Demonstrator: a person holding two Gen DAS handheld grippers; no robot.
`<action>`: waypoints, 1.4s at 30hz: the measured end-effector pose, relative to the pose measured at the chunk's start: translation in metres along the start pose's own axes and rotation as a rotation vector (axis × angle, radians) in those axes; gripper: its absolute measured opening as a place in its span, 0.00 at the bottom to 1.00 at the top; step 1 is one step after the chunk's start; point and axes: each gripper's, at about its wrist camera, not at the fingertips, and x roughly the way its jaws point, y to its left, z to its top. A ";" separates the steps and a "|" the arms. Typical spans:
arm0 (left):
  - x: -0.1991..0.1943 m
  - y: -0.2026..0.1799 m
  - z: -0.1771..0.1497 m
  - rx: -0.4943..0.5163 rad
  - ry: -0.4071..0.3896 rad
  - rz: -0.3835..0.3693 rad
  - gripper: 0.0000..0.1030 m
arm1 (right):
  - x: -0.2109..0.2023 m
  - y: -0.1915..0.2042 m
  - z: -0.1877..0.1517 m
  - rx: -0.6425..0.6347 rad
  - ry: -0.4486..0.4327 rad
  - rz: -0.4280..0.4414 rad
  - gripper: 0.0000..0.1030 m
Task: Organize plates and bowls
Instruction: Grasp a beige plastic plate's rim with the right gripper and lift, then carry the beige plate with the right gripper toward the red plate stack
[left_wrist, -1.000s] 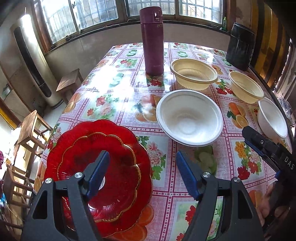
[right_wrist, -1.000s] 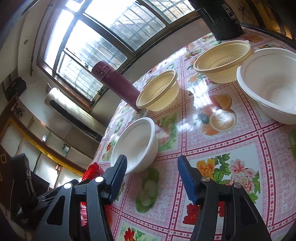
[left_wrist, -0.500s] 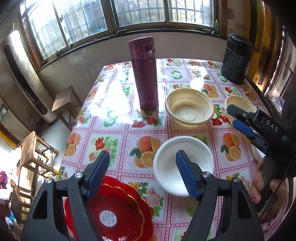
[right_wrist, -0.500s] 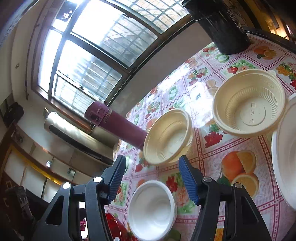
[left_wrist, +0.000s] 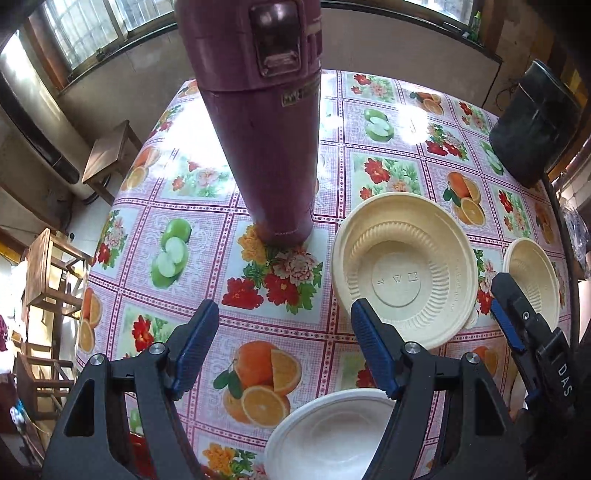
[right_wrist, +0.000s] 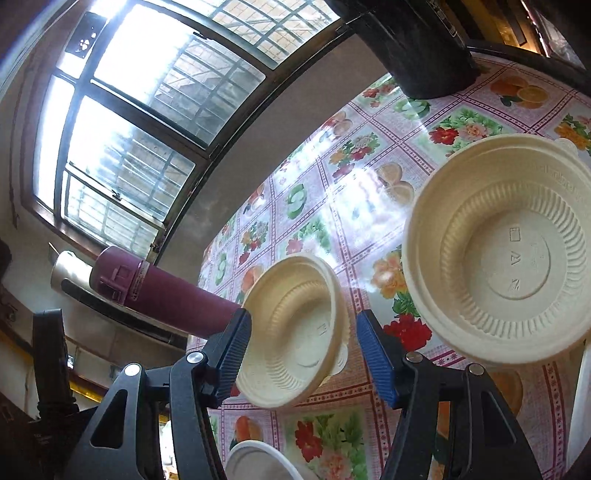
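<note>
Left hand-held gripper (left_wrist: 284, 347) spread, empty above the bench (left_wrist: 192, 221); cream bowl (left_wrist: 402, 269) at two o'clock. Right hand-held gripper (right_wrist: 304, 347) spread around that bowl, perhaps not touching.

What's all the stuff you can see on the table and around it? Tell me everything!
Cream bowls: two, cream, right half of table, empty.
White bowl: one, white, near edge, below left gripper.
Flask: one, maroon, upright, left of the cream bowls.
Black container: one, black, far right corner.
Tablecloth: one, fruit and flower print.
Stool: one, wooden, floor at left.
Left gripper: fingers open, empty.
Right gripper: fingers open around a cream bowl.
</note>
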 end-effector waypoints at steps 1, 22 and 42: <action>0.004 -0.003 0.003 -0.004 0.002 0.002 0.72 | 0.004 -0.004 0.002 0.008 0.007 0.003 0.60; 0.047 -0.015 0.016 -0.122 0.077 -0.114 0.53 | 0.037 -0.020 0.005 0.050 0.080 0.043 0.52; 0.059 -0.032 0.013 -0.066 0.084 -0.088 0.11 | 0.060 -0.010 -0.007 -0.022 0.146 -0.057 0.16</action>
